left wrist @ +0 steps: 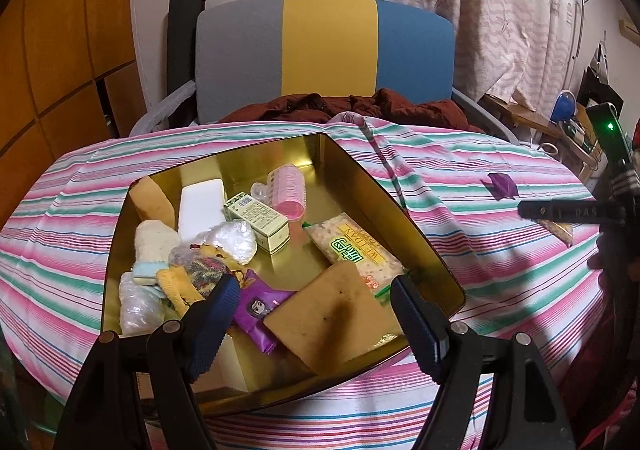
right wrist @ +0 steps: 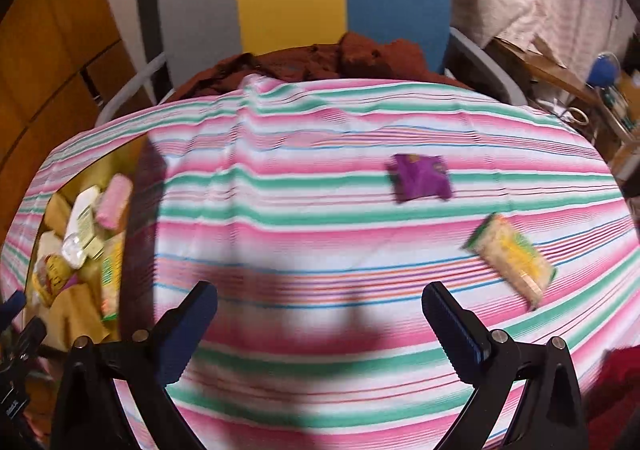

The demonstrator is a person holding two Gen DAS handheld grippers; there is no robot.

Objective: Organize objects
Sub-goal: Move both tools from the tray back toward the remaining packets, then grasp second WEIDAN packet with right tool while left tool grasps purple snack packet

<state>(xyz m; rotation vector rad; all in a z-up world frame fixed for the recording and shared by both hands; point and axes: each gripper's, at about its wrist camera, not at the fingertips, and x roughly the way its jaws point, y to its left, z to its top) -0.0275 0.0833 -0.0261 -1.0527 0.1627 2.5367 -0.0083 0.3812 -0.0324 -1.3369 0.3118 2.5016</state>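
A gold tin tray (left wrist: pixel 352 166) sits on the striped tablecloth and holds several items: a cracker packet (left wrist: pixel 354 246), a pink roller (left wrist: pixel 289 190), a green box (left wrist: pixel 258 220), a purple snack packet (left wrist: pixel 260 308) and a tan sponge (left wrist: pixel 332 320). My left gripper (left wrist: pixel 314 302) hovers open over the tray's near end, holding nothing. In the right wrist view, a purple packet (right wrist: pixel 420 177) and a second cracker packet (right wrist: pixel 510 260) lie loose on the cloth. My right gripper (right wrist: pixel 320 304) is open above bare cloth, short of both. The tray (right wrist: pixel 132 154) shows at the left edge.
A chair with a grey, yellow and blue back (left wrist: pixel 326 50) stands behind the table, with a dark red garment (left wrist: pixel 352 108) on its seat. Wooden cabinets (left wrist: pixel 60 50) lie left, curtains (left wrist: pixel 500 10) and cluttered shelves (left wrist: pixel 568 122) right. The striped cloth (right wrist: pixel 320 234) has a fold near the tray.
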